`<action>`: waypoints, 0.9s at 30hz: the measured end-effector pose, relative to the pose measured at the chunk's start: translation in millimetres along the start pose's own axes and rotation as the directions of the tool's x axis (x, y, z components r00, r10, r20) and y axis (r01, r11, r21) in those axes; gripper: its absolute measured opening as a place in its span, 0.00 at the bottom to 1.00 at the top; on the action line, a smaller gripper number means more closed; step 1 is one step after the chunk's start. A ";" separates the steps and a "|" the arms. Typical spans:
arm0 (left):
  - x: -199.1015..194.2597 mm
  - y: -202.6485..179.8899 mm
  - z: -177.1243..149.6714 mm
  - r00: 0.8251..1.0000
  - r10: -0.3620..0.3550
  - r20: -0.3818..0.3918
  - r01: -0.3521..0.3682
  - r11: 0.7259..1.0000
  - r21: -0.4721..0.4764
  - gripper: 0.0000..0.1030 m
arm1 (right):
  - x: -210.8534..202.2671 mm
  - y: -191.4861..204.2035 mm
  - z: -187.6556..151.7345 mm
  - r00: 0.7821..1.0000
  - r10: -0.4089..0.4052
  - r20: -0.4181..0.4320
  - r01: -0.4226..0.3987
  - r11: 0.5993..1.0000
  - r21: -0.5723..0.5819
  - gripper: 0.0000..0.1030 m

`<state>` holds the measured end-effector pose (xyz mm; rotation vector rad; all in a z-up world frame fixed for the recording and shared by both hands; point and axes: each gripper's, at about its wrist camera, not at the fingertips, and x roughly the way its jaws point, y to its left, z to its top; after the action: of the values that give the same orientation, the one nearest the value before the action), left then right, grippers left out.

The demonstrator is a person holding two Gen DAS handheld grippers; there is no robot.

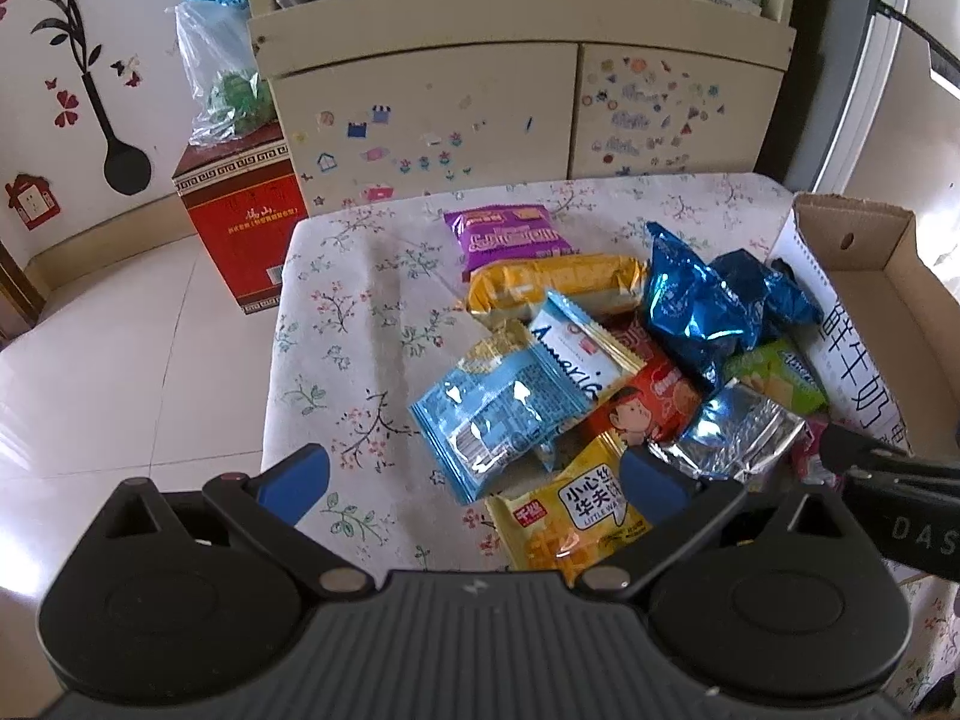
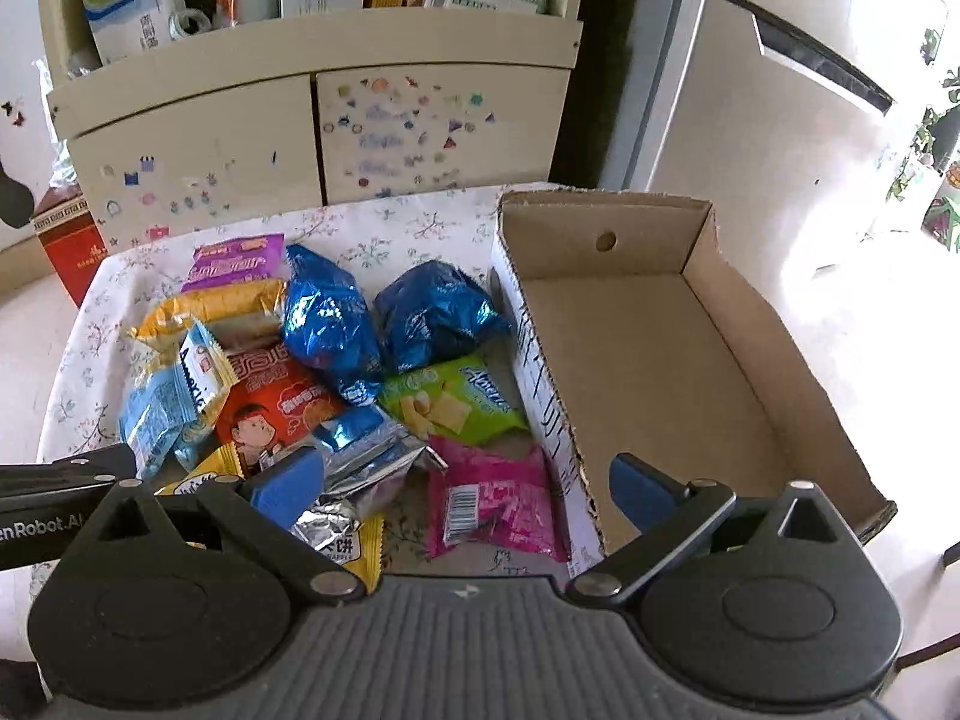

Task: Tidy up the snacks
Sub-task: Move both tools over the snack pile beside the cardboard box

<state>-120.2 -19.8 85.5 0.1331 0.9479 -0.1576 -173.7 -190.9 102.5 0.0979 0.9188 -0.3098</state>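
Yellow wafer packet [image 1: 570,516], both tools spread, cardboard box [image 2: 648,360]

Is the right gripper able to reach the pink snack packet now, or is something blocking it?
Probably yes. The right tongs are open with the pink snack packet lying flat just ahead between the fingers, nothing on top of it. The cardboard box wall stands close on its right, so that finger has little room.

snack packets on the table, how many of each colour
Counted in the right wrist view; any packet buried in the pile is missed.
dark blue foil: 2
light blue: 1
blue-and-silver: 1
yellow: 2
purple: 1
white Amerigo: 1
red: 1
green: 1
pink: 1
Total: 11
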 end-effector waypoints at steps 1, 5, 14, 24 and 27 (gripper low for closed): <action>0.9 -0.7 -0.2 1.000 0.003 -0.002 -0.003 1.000 0.002 0.99 | 0.3 0.8 -0.7 1.000 0.002 -0.002 -0.002 1.000 -0.002 1.00; 3.3 -1.9 -1.0 1.000 0.011 -0.008 -0.011 1.000 0.007 0.99 | 5.3 4.5 2.0 1.000 0.000 -0.019 0.000 1.000 -0.013 1.00; 5.8 -3.4 -2.2 0.999 0.036 -0.012 -0.036 0.999 0.014 0.99 | 8.0 9.0 5.1 0.999 -0.028 -0.040 0.026 0.999 -0.035 1.00; 5.8 -4.7 -2.7 0.999 0.050 -0.009 -0.050 0.999 0.019 0.98 | 8.7 10.5 3.8 0.998 -0.040 -0.038 0.038 0.998 -0.046 1.00; 5.9 -4.4 -3.2 0.998 0.054 -0.009 -0.054 0.998 0.020 0.98 | 9.4 10.7 4.0 0.998 -0.044 -0.041 0.042 0.998 -0.052 1.00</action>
<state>-120.2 -24.0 78.7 0.1779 0.9519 -0.1166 -162.0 -183.6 97.0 0.0382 0.9707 -0.3251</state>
